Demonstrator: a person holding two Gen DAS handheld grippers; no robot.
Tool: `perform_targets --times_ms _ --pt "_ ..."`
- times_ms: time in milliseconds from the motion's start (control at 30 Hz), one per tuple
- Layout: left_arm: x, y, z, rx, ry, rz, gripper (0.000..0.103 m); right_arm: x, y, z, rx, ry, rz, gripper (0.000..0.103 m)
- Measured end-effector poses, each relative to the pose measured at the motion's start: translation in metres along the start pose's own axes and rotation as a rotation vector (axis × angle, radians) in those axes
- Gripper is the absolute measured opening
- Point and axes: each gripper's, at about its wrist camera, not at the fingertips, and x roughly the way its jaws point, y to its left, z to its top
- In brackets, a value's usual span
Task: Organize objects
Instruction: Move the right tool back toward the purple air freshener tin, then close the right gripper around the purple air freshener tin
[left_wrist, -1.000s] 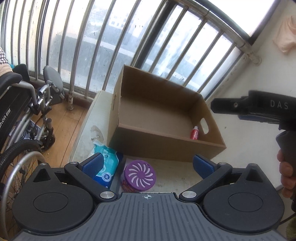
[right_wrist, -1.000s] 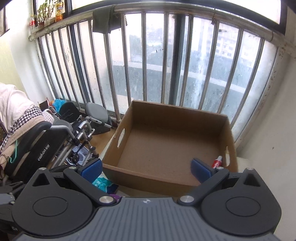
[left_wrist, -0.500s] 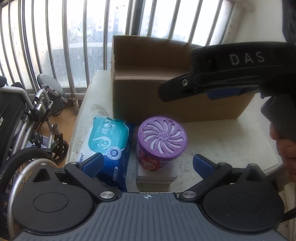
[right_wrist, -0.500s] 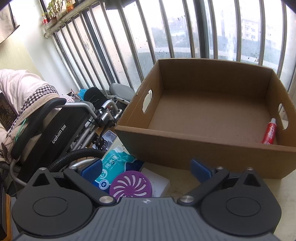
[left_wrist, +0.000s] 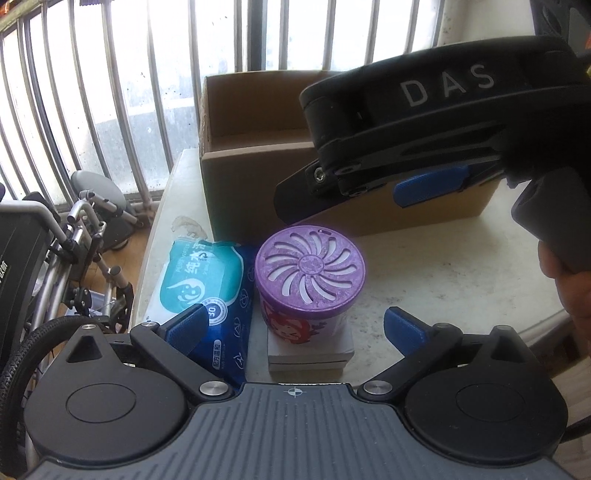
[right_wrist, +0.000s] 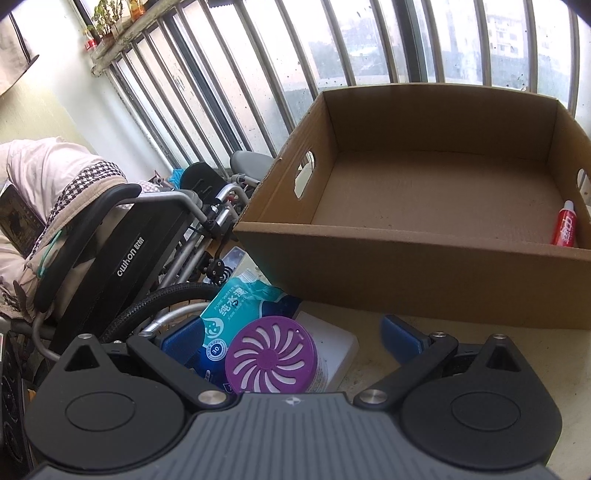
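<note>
A wheelchair stands on the floor off the left edge of the table, in front of the barred window. On the table, a cardboard box sits toward the far edge by the window, open at the top. Inside it a red tube leans in the near right corner.

Near the table's left edge, in front of the box, lies a blue and teal pack of wipes. Just to its right, touching it, a purple round container with a slotted swirl lid stands upright on a flat white block.

The left gripper is spread wide and holds nothing; the container stands between its blue pads. The right gripper hangs above the container, also spread wide and holding nothing.
</note>
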Motion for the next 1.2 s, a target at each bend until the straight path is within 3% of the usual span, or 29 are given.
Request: perform_targets --times_ms 467,667,833,1200 --pt "-0.002 -0.005 -0.003 0.005 -0.011 0.009 0.102 -0.035 -0.005 0.001 0.014 -0.161 -0.045 0.103" --pt "0.001 -0.005 -0.005 0.021 -0.016 0.017 0.1 -0.035 -0.016 -0.002 0.059 -0.135 -0.048 0.103" --pt "0.005 -0.005 -0.004 0.047 -0.026 0.029 0.097 -0.02 -0.02 -0.007 0.067 -0.055 -0.014 0.103" --pt "0.013 -0.004 -0.002 0.076 -0.04 0.024 0.08 0.013 -0.013 -0.009 0.064 0.073 0.096 0.102"
